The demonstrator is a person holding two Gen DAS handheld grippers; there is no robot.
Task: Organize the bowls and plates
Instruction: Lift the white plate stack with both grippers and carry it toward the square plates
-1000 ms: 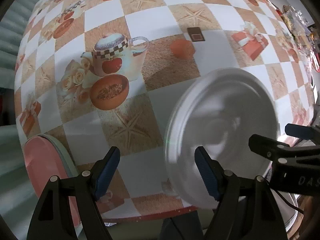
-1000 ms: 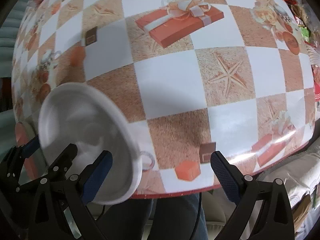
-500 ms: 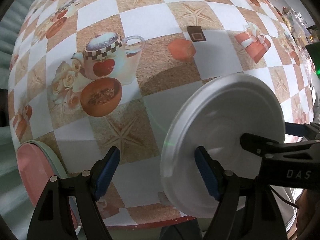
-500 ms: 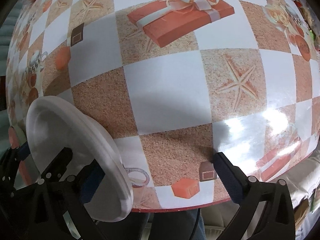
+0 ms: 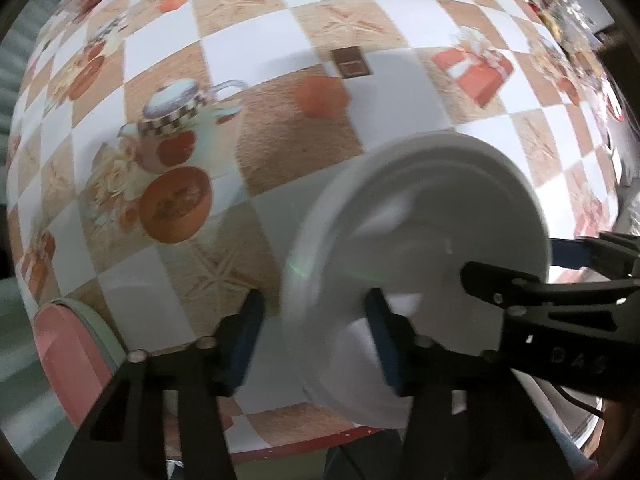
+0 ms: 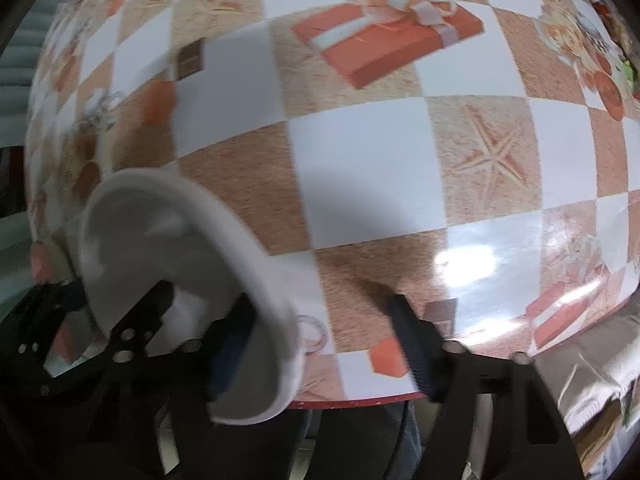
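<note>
Two hand-held grippers, left (image 5: 314, 338) and right (image 6: 320, 342), both closing on one tilted white plate (image 5: 416, 272) above the desk (image 6: 360, 168); placement still remains, seemingly.

The white plate (image 5: 420, 264) has tipped further up on edge, its rim now between the fingers of the left claw (image 5: 316, 340), which have drawn closer together. The right claw (image 6: 320, 344) has narrowed its gap too, and both views blur.
</note>
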